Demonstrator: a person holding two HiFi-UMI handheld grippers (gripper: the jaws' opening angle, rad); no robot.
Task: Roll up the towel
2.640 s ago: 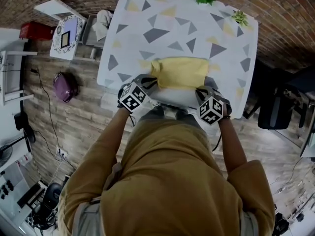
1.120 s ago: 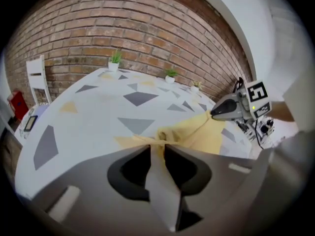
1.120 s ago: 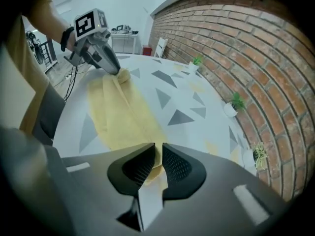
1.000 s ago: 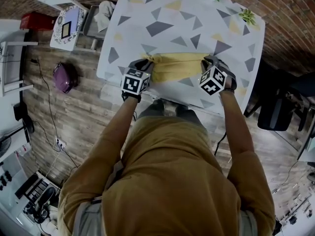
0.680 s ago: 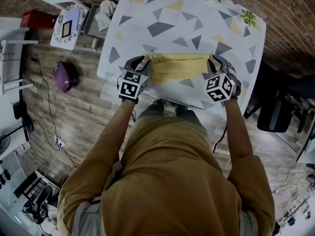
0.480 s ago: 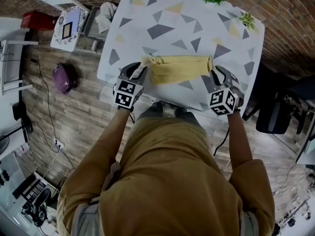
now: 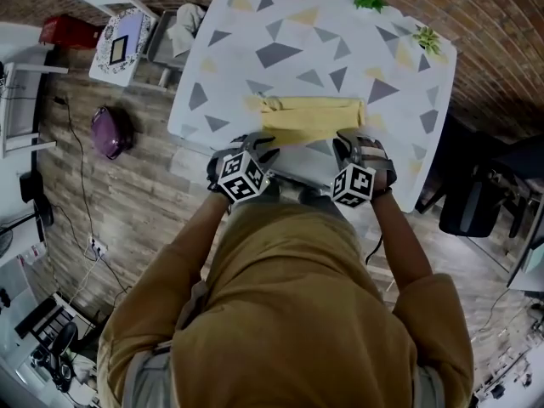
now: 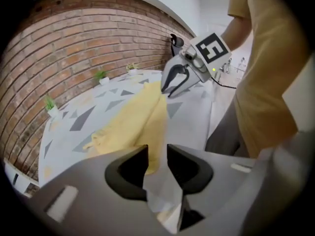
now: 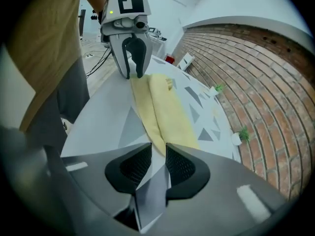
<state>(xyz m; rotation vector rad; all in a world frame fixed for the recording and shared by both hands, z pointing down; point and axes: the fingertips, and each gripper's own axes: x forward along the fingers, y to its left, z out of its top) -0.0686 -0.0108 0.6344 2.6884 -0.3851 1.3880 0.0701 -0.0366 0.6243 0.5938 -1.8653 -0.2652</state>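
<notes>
Left tongs (image 8: 156,157) and right tongs (image 9: 158,159) have just parted, gripping nothing, and we face the towel (image 7: 313,116) at twelve o'clock on the counter (image 7: 289,24), lying nine-to-three, one end before each.

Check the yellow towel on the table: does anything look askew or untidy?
The towel lies fairly straight, but its left end is untidy: a bunched corner pokes out past the band. Nothing else stands out.
</notes>
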